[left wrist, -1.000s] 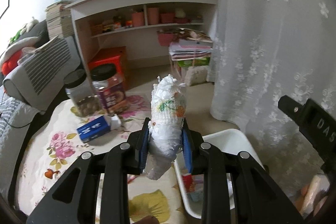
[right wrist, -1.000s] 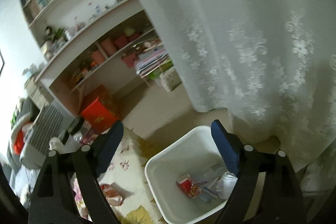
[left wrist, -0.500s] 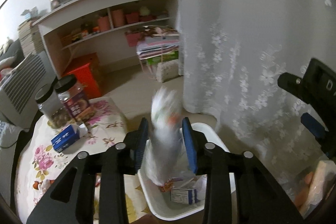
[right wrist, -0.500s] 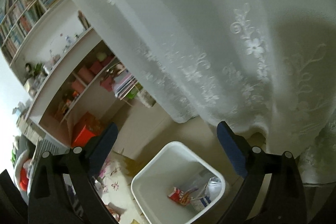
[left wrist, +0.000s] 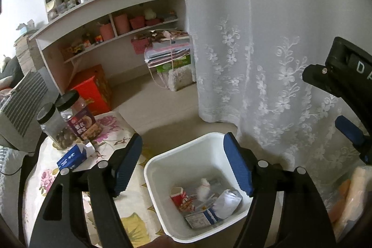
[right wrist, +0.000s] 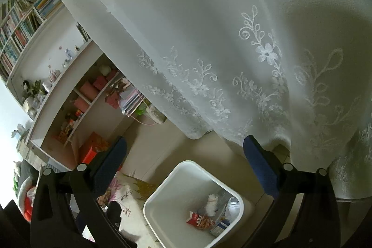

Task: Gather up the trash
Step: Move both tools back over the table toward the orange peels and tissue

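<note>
So at this point the left gripper (left wrist: 182,164) was hanging right over the white bin (left wrist: 162,158), jaws opening and nothing between them. The crumpled white wad (left wrist: 203,187) was inside the bin, blurry, sitting among a red snack carton (left wrist: 182,199), a white bag (left wrist: 226,202) and a blue-and-white carton (left wrist: 202,217). The right gripper (right wrist: 184,170) was spread about as wide as it goes, also empty, looking down at the same bin (right wrist: 183,166) from close to the lace curtain (right wrist: 209,38). My read is this piece is done and the next bit of trash is over on the flowered tablecloth (left wrist: 109,122), which lies left of the bin. The likely candidate is the small blue box (left wrist: 72,157), just beside the two black-lidded jars (left wrist: 69,117). It lies flat with its long side running roughly left to right and a bit tilted, up and to the left of the left gripper's fingers (left wrist: 126,164). So the left hand looked clearly nearer; the right would have to cross over the bin. Whether that box is actually trash I can't say for sure.
</note>
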The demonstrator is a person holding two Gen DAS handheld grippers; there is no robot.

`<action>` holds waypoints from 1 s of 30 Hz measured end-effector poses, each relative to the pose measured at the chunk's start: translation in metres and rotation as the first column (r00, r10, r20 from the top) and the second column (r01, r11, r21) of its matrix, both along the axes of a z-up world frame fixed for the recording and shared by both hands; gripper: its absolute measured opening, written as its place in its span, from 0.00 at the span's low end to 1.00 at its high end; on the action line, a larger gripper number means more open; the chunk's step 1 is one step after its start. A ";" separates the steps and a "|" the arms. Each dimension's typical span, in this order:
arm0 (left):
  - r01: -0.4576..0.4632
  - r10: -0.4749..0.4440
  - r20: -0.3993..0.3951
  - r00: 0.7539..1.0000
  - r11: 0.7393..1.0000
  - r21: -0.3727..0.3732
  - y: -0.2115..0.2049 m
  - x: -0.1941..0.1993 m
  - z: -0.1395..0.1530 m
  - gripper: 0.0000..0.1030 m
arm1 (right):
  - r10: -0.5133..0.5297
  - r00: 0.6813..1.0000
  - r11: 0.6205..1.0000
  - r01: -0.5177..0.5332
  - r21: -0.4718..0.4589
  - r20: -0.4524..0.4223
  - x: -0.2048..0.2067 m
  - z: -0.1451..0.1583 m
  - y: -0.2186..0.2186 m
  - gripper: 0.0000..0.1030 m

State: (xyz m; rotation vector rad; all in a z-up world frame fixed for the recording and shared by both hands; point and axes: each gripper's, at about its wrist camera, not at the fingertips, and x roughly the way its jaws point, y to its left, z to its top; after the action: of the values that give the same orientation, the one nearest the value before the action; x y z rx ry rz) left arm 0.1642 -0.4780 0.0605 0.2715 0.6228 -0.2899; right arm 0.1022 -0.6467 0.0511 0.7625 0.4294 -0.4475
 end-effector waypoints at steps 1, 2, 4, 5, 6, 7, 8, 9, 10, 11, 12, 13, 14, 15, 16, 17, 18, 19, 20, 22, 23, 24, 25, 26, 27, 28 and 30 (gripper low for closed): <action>-0.005 0.005 0.003 1.000 1.000 -0.002 0.003 0.000 0.001 0.69 | 0.000 1.000 1.000 0.000 -0.010 -0.006 0.001 0.000 0.002 0.93; -0.010 0.010 0.004 1.000 1.000 -0.004 0.007 0.001 0.002 0.69 | 0.002 1.000 1.000 -0.002 -0.021 -0.011 0.002 0.001 0.005 0.93; -0.020 0.020 0.007 1.000 1.000 -0.008 0.014 0.001 0.003 0.69 | 0.007 1.000 0.999 -0.008 -0.043 -0.021 0.005 0.002 0.012 0.93; -0.029 0.029 0.008 1.000 1.000 -0.012 0.020 0.001 0.004 0.69 | 0.010 1.000 0.998 -0.011 -0.058 -0.026 0.007 0.003 0.016 0.93; -0.036 0.036 0.008 0.999 0.999 -0.016 0.025 0.002 0.005 0.69 | 0.014 0.999 0.996 -0.017 -0.086 -0.039 0.009 0.004 0.023 0.93; -0.043 0.043 0.006 0.999 0.999 -0.021 0.030 0.003 0.005 0.69 | 0.017 0.999 0.994 -0.023 -0.111 -0.049 0.011 0.005 0.028 0.93; -0.052 0.052 0.003 0.999 0.998 -0.025 0.036 0.004 0.006 0.69 | 0.019 0.998 0.990 -0.028 -0.138 -0.060 0.013 0.006 0.033 0.93; -0.060 0.061 0.003 0.998 0.998 -0.028 0.041 0.005 0.006 0.69 | 0.021 0.997 0.984 -0.033 -0.174 -0.074 0.015 0.007 0.040 0.93; -0.070 0.070 0.003 0.998 0.997 -0.031 0.046 0.006 0.006 0.69 | 0.022 0.996 0.979 -0.038 -0.200 -0.082 0.017 0.009 0.047 0.93; -0.083 0.083 0.000 0.997 0.996 -0.035 0.052 0.007 0.007 0.69 | 0.024 0.996 0.975 -0.043 -0.219 -0.087 0.018 0.010 0.052 0.93; -0.094 0.094 -0.002 0.996 0.995 -0.039 0.057 0.008 0.006 0.69 | 0.026 0.996 0.971 -0.047 -0.236 -0.090 0.019 0.011 0.057 0.93; -0.105 0.105 -0.004 0.994 0.994 -0.043 0.063 0.009 0.007 0.70 | 0.027 0.995 0.967 -0.050 -0.250 -0.092 0.019 0.012 0.061 0.93; -0.120 0.120 -0.005 0.993 0.992 -0.048 0.070 0.010 0.007 0.69 | 0.028 0.995 0.962 -0.053 -0.266 -0.094 0.020 0.013 0.066 0.93; -0.137 0.137 -0.005 0.991 0.989 -0.056 0.077 0.011 0.008 0.70 | 0.028 0.995 0.956 -0.056 -0.289 -0.100 0.021 0.013 0.072 0.93; -0.147 0.147 -0.004 0.989 0.987 -0.061 0.081 0.012 0.008 0.70 | 0.029 0.994 0.950 -0.060 -0.307 -0.106 0.022 0.014 0.078 0.93; -0.164 0.164 -0.007 0.986 0.984 -0.071 0.090 0.013 0.009 0.70 | 0.030 0.993 0.944 -0.065 -0.323 -0.112 0.023 0.014 0.084 0.93; -0.172 0.172 -0.008 0.985 0.982 -0.077 0.095 0.013 0.009 0.70 | 0.032 0.993 0.939 -0.069 -0.337 -0.115 0.024 0.014 0.091 0.93; -0.184 0.184 -0.009 0.983 0.980 -0.082 0.100 0.013 0.010 0.70 | 0.036 0.993 0.936 -0.075 -0.345 -0.116 0.024 0.014 0.096 0.93; -0.199 0.199 -0.008 0.980 0.976 -0.088 0.108 0.014 0.010 0.70 | 0.040 0.993 0.934 -0.078 -0.349 -0.116 0.025 0.014 0.100 0.93; -0.227 0.227 -0.005 0.974 0.969 -0.097 0.120 0.014 0.011 0.70 | 0.048 0.992 0.923 -0.087 -0.374 -0.113 0.025 0.015 0.114 0.93; -0.242 0.242 -0.004 0.970 0.965 -0.102 0.127 0.014 0.011 0.70 | 0.048 0.993 0.919 -0.088 -0.385 -0.112 0.025 0.016 0.119 0.93; -0.253 0.254 -0.004 0.967 0.962 -0.106 0.133 0.015 0.011 0.71 | 0.051 0.993 0.913 -0.090 -0.397 -0.109 0.024 0.017 0.126 0.93; -0.263 0.264 -0.004 0.964 0.958 -0.110 0.139 0.015 0.012 0.74 | 0.058 0.993 0.908 -0.096 -0.407 -0.105 0.024 0.017 0.133 0.93; -0.277 0.278 -0.004 0.961 0.954 -0.115 0.146 0.016 0.012 0.76 | 0.061 0.993 0.906 -0.100 -0.412 -0.105 0.024 0.018 0.139 0.93; -0.287 0.289 -0.002 0.957 0.950 -0.119 0.152 0.016 0.012 0.76 | 0.073 0.991 0.900 -0.112 -0.421 -0.109 0.025 0.018 0.147 0.93; -0.298 0.300 -0.002 0.954 0.947 -0.122 0.158 0.016 0.013 0.76 | 0.079 0.990 0.896 -0.121 -0.428 -0.113 0.025 0.018 0.152 0.93; -0.318 0.320 -0.005 0.947 0.940 -0.126 0.171 0.017 0.012 0.76 | 0.105 0.987 0.886 -0.150 -0.439 -0.126 0.029 0.016 0.165 0.93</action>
State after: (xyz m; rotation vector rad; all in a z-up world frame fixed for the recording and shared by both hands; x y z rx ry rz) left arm 0.1808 -0.3074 0.0730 0.0489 0.6207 -0.0133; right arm 0.1307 -0.4815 0.0674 0.2613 0.4446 -0.4403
